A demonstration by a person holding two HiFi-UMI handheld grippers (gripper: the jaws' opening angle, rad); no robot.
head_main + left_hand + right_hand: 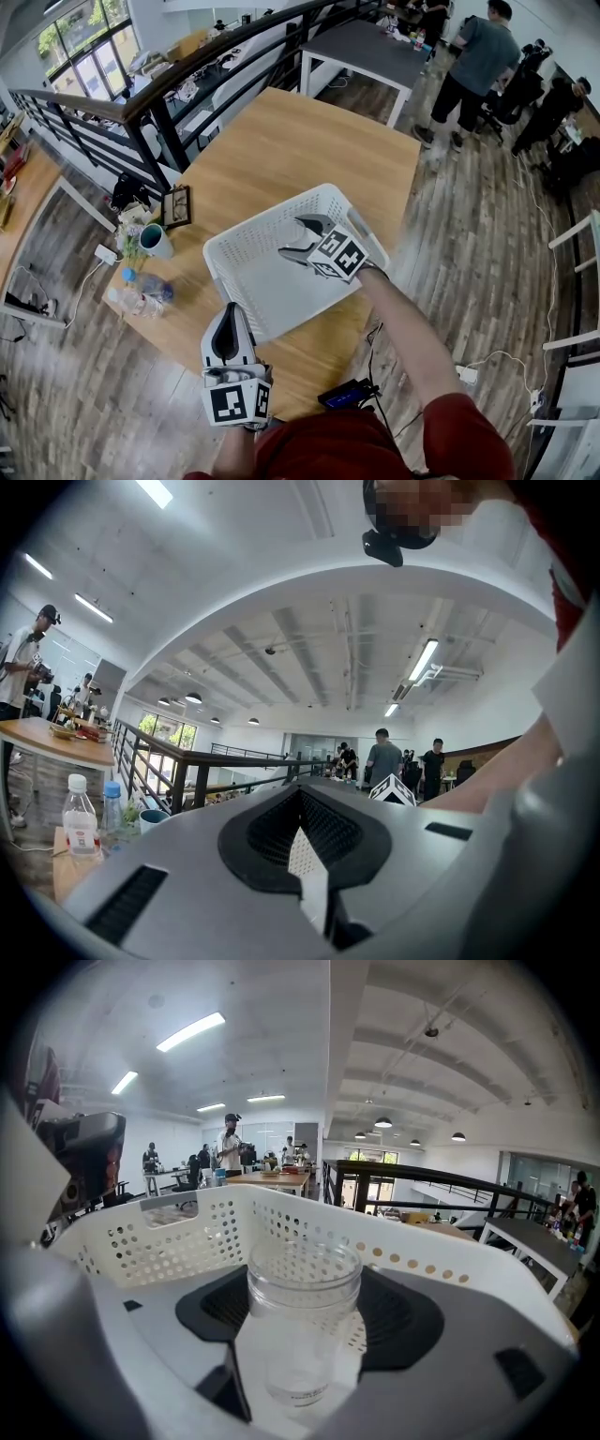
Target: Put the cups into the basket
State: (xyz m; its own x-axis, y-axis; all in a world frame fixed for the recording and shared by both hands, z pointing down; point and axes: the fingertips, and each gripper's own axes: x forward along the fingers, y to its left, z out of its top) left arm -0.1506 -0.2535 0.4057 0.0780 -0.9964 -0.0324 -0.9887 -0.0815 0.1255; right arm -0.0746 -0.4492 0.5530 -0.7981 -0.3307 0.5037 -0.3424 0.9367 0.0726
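Two grippers, one basket. Head view: right gripper (292, 236) is hanging inside white basket (234, 258); left gripper (228, 316) is hovering near table (281, 141) edge; teal cup (156, 241) is sitting outside. Left gripper view: jaws are pressing together, empty. Right gripper view: jaws are pinching clear cup (303, 1321) within basket walls; release is likely next.
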